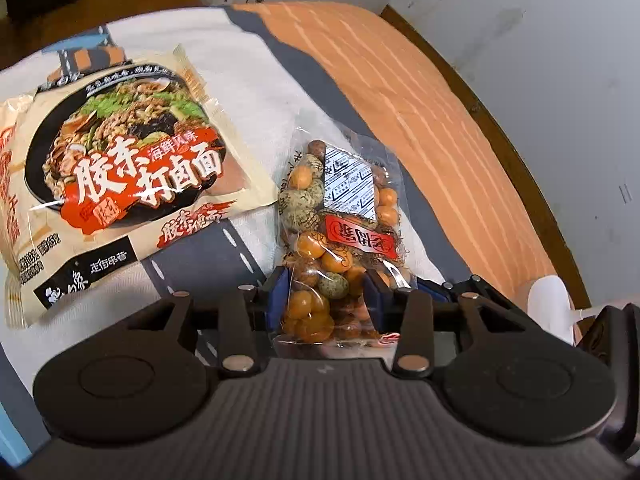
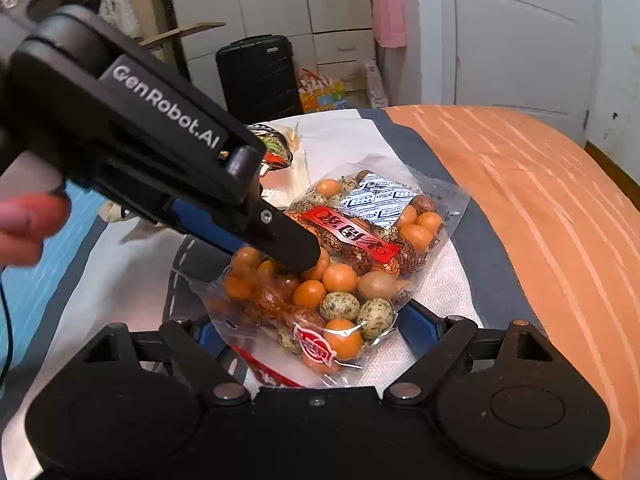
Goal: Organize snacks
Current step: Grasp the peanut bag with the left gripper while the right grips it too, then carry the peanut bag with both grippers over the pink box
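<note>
A: The left gripper (image 1: 326, 292) is clamped on the clear snack bag (image 1: 340, 216); both blue pads press its sides at the near end, and the rest of the bag lies ahead of the gripper on the bed (image 1: 420, 92). In the bag are orange balls, speckled green ones and a white sachet (image 1: 350, 184).

B: And the right gripper (image 2: 316, 332)?

A: Its jaws stand apart, one on either side of the same bag's (image 2: 360, 264) near corner. Whether the blue pads touch the film I cannot tell. The left gripper (image 2: 296, 256) reaches in from the upper left of that view, its fingertip resting on the bag among the orange balls.

B: What lies beside it?

A: To the left of the left gripper, a packet of instant noodles (image 1: 120, 184) lies flat on the bed, just beside the bag. The bedcover is white with grey road markings near the grippers and orange-striped further to the right.

B: Anyone in view?

A: Fingers of a hand (image 2: 24, 224) show at the left edge of the right wrist view.
</note>
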`<state>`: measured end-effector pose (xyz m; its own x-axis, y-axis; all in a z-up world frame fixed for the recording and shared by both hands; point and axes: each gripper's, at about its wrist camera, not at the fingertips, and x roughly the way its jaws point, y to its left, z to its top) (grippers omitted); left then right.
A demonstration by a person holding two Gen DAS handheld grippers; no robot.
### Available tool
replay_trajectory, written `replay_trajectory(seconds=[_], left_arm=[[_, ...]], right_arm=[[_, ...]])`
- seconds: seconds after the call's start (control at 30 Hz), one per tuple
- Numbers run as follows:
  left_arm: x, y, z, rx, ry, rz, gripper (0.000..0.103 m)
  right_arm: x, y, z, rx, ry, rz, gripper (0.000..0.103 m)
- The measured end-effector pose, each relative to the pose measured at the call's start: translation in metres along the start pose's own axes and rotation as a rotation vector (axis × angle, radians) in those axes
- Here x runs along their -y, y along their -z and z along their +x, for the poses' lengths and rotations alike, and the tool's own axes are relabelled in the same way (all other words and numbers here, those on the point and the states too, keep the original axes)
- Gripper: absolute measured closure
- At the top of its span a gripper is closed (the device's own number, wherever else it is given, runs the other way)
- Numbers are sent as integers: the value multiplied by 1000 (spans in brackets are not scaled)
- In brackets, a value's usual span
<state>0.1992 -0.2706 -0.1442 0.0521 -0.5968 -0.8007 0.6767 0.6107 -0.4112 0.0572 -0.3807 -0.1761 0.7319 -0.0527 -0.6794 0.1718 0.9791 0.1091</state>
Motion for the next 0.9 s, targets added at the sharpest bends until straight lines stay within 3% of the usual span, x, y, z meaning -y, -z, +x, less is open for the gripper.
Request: replay_trajectory(seconds=[0.23,0.47,0.57,0.9], left_arm=[[18,14,2,43,-38,39,55],[28,18,5,47,-62,48,54],[36,27,-5,54,-89,97,54],[41,59,-59,78,-108,74,54]], right_arm=[[1,1,-2,11,-13,-19,17],[-7,2,-1,13,13,-44,17],[-10,1,-9,-2,-8,-23,18],[-35,-1,-49,-44,-78,-44,19]])
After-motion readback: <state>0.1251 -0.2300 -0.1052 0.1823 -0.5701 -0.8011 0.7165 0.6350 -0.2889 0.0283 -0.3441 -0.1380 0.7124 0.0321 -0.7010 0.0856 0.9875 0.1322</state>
